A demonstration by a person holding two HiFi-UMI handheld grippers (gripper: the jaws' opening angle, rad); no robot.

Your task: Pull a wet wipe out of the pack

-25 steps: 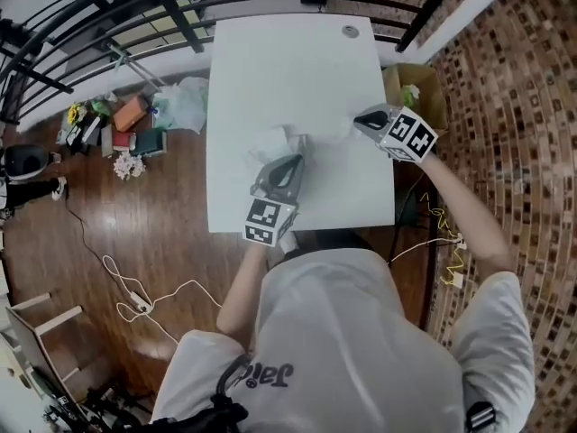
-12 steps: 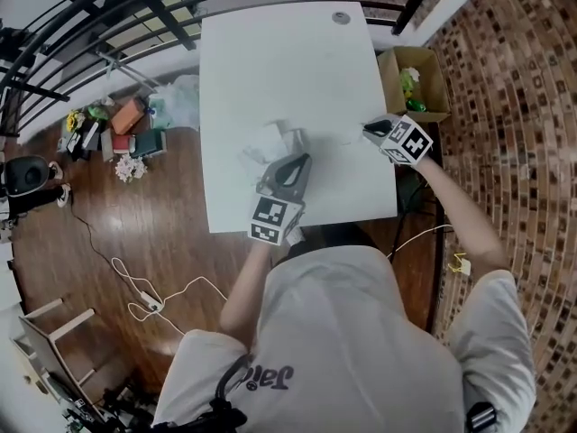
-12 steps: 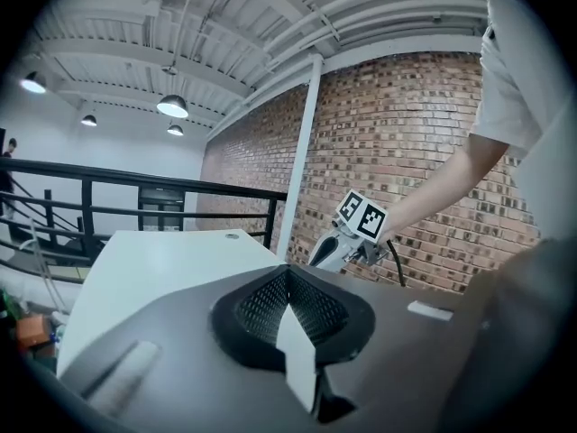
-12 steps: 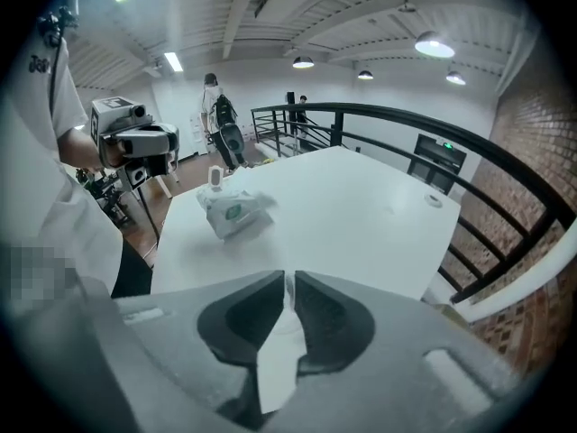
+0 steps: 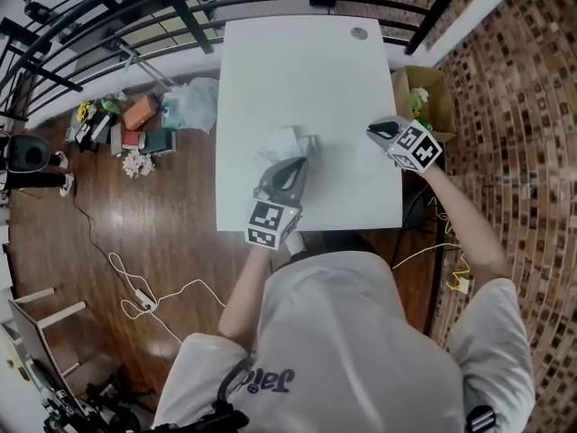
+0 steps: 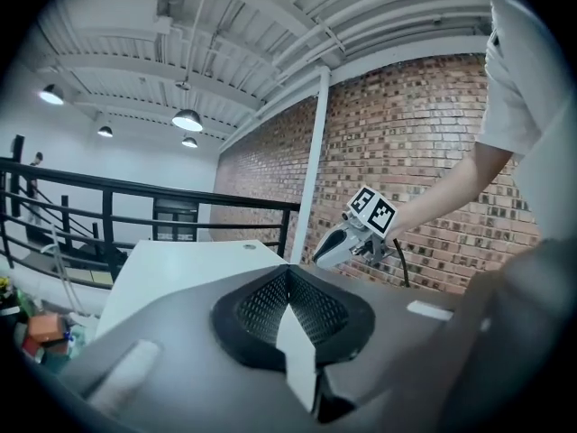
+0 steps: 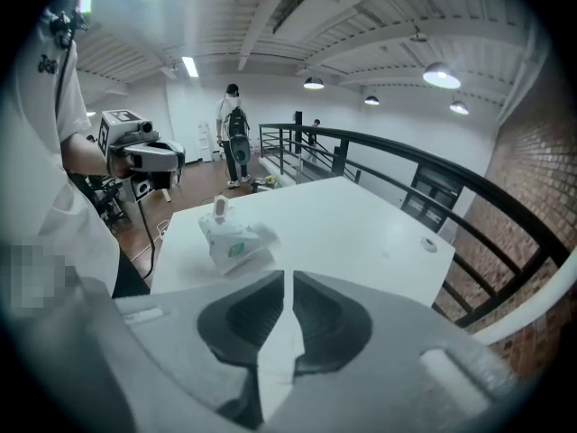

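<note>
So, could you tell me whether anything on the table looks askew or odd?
The wet wipe pack sits crumpled and tilted on the white table, with a white piece sticking up from its top. Nothing else stands out.

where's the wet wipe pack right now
In the head view the wet wipe pack lies on the white table, slightly left of its middle, just beyond the tips of the left hand-held gripper.

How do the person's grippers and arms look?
Grey bodies, dark meshed pads, and a white cube with black square markers on each: left gripper, right gripper. The right jaws are opening; what lies between is unclear. White short-sleeved T-shirt.
</note>
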